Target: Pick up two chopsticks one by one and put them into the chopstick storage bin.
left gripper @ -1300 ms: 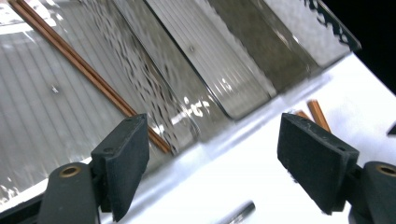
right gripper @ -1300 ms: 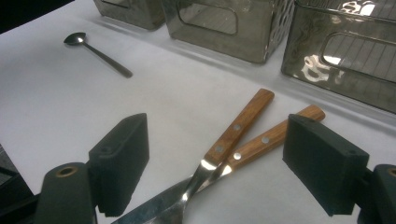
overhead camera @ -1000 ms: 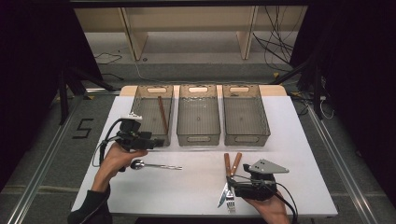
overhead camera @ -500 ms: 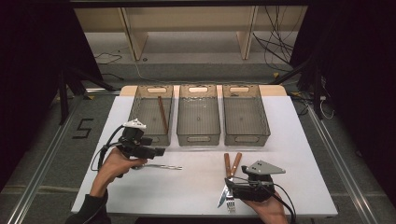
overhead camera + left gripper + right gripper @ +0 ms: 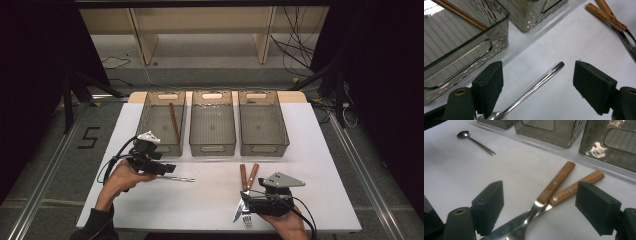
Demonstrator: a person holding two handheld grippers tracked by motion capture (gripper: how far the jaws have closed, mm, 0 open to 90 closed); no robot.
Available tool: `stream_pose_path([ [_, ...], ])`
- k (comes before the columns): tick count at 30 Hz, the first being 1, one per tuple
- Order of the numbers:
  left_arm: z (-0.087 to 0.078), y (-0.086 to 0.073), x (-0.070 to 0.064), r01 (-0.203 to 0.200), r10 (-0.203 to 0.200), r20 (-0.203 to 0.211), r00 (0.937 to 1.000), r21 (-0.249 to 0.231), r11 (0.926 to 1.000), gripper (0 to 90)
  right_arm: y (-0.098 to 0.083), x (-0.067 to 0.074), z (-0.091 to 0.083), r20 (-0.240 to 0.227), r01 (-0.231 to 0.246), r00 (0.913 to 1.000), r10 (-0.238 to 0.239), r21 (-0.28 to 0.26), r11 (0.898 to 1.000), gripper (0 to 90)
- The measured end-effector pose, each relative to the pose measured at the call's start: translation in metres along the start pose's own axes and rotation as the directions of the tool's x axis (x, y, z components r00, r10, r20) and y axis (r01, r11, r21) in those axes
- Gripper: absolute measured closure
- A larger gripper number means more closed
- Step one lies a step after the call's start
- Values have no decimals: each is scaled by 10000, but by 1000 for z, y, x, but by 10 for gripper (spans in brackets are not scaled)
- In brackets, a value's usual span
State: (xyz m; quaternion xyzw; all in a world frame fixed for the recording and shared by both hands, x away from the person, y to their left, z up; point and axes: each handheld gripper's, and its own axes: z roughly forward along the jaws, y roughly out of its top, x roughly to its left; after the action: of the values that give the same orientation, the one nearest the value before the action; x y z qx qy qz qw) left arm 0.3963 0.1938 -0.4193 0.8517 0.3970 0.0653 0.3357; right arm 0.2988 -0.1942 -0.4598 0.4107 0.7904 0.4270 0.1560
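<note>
A metal spoon lies on the white table, its handle pointing right. My left gripper is open and straddles that handle, pads apart from it; in the high view this gripper sits just in front of the left bin. A wooden-handled knife and fork lie crossed on the table. My right gripper is open around them without touching, low near the front edge.
Three clear grey bins stand in a row at the back: the left one holds a brown wooden stick, the middle and right look bare. The spoon also lies far off. Cables trail from both grippers.
My left gripper has shifted a little to the right and toward the person, settling over the spoon's handle. The right gripper has stayed put.
</note>
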Motion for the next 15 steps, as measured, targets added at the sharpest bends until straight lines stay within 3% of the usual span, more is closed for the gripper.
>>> stream_pose_path([
  [8,8,-3,0,-410,421,-199,9989,521,9978,244,0,0,0,0,10,10000,-10,-5,10000,234],
  [15,13,-5,0,-977,1012,-254,9945,1131,9888,251,0,0,0,-4,-5,10000,5,-16,10000,234],
])
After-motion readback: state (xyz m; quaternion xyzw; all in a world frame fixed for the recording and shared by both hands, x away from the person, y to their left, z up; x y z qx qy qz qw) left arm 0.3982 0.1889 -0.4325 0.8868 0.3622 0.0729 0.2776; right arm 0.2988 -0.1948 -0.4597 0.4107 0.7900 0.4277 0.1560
